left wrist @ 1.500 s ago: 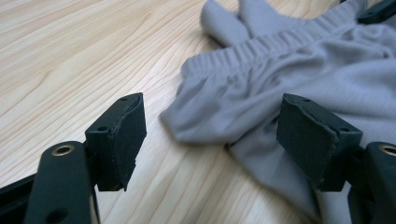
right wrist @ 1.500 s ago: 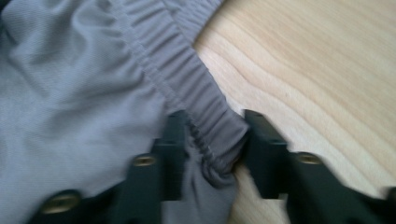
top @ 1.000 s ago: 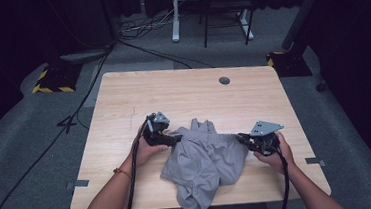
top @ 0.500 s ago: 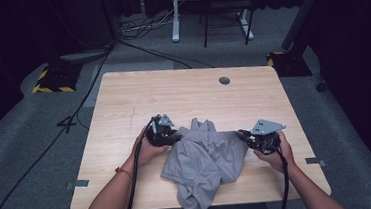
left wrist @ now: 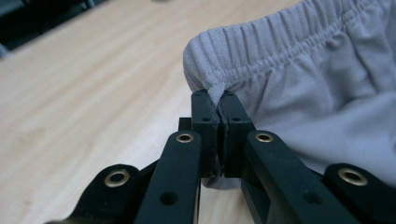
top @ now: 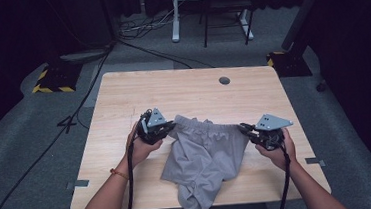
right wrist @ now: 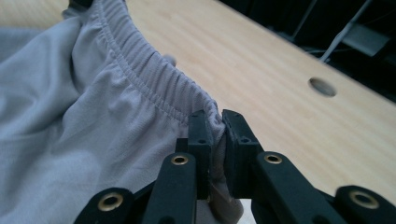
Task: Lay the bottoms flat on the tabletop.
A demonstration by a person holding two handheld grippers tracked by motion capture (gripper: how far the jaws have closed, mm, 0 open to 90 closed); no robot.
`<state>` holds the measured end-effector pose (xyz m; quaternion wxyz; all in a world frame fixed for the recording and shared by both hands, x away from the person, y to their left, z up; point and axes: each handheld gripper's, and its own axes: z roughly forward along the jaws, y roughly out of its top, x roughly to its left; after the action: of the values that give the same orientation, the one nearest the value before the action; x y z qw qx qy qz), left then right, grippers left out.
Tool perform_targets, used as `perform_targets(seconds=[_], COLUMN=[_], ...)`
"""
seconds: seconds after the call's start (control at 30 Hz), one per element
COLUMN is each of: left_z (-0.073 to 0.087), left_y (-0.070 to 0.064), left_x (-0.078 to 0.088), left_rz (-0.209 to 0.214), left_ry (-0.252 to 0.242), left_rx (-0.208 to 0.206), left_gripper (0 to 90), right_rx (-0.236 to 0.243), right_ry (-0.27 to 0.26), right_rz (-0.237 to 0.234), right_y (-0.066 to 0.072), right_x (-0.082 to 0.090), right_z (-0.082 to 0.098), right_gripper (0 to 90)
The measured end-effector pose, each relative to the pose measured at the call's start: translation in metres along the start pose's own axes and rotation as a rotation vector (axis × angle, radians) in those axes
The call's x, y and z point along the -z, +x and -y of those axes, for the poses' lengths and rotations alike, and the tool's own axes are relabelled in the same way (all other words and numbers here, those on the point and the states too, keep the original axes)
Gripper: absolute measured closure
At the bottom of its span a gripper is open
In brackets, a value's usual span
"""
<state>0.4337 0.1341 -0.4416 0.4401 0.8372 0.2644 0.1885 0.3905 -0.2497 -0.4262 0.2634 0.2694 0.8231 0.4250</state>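
Grey shorts (top: 204, 150) waistband pinched by left hand-held gripper (left wrist: 219, 107) and right hand-held gripper (right wrist: 215, 122).

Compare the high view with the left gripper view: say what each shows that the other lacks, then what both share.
High view alone: both hands, the right gripper shut on the far end of the waistband, the shorts' legs hanging over the table's near edge, the round hole, the floor and cables.

Left gripper view alone: the close grip, with the jaws pinching a fold just under the elastic waistband, and the ribbed stitching.

Both: the left gripper, whose jaws have just closed on the grey shorts, and the wooden table.
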Motion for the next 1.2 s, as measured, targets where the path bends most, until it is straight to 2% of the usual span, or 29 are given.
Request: perform_targets(seconds=[0.07,0.23,0.47,0.6,0.7,0.77,0.83,1.0,1.1,1.13,1.17,1.2], left_z=[-0.007,-0.026,-0.049,-0.057,-0.06,-0.063,-0.066,-0.067,-0.063,-0.06,-0.059,-0.057], left_y=[0.003,0.007,0.017,0.03,0.037,0.042,0.047,0.059,0.065,0.067,0.067,0.068], left_x=[0.004,0.008,0.002,-0.012,-0.02,-0.028,-0.036,-0.061,-0.078,-0.084,-0.088,-0.091], left_rz=[0.002,-0.046,-0.107,-0.143,-0.166,-0.176,-0.198,-0.216,-0.23,-0.24,-0.261,-0.277], left_ry=[-0.022,-0.043,-0.033,-0.021,-0.015,-0.014,-0.004,0.02,0.066,0.095,0.114,0.134], left_rx=[0.008,-0.005,-0.027,-0.012,0.005,0.03,0.034,0.1,0.13,0.14,0.143,0.149], left_gripper=[87.0,86.9,86.7,86.5,86.4,86.4,86.2,84.4,80.9,77.2,69.7,67.1], right_rx=[0.002,0.016,-0.026,-0.03,-0.05,-0.059,-0.084,-0.119,-0.131,-0.131,-0.145,-0.149], right_ry=[-0.012,-0.014,-0.033,-0.025,-0.016,-0.003,0.005,0.051,0.091,0.11,0.134,0.149], right_rz=[0.019,0.074,0.138,0.177,0.196,0.214,0.223,0.264,0.283,0.288,0.287,0.288], right_y=[-0.003,-0.012,-0.04,-0.053,-0.062,-0.069,-0.075,-0.089,-0.094,-0.095,-0.097,-0.098], right_x=[0.002,-0.002,-0.019,-0.033,-0.044,-0.053,-0.062,-0.087,-0.103,-0.108,-0.114,-0.117], right_z=[-0.008,-0.023,-0.043,-0.05,-0.056,-0.058,-0.059,-0.057,-0.051,-0.049,-0.046,-0.044], right_gripper=[82.7,82.7,82.7,82.7,82.7,82.6,82.7,82.2,81.2,80.6,79.0,77.5])
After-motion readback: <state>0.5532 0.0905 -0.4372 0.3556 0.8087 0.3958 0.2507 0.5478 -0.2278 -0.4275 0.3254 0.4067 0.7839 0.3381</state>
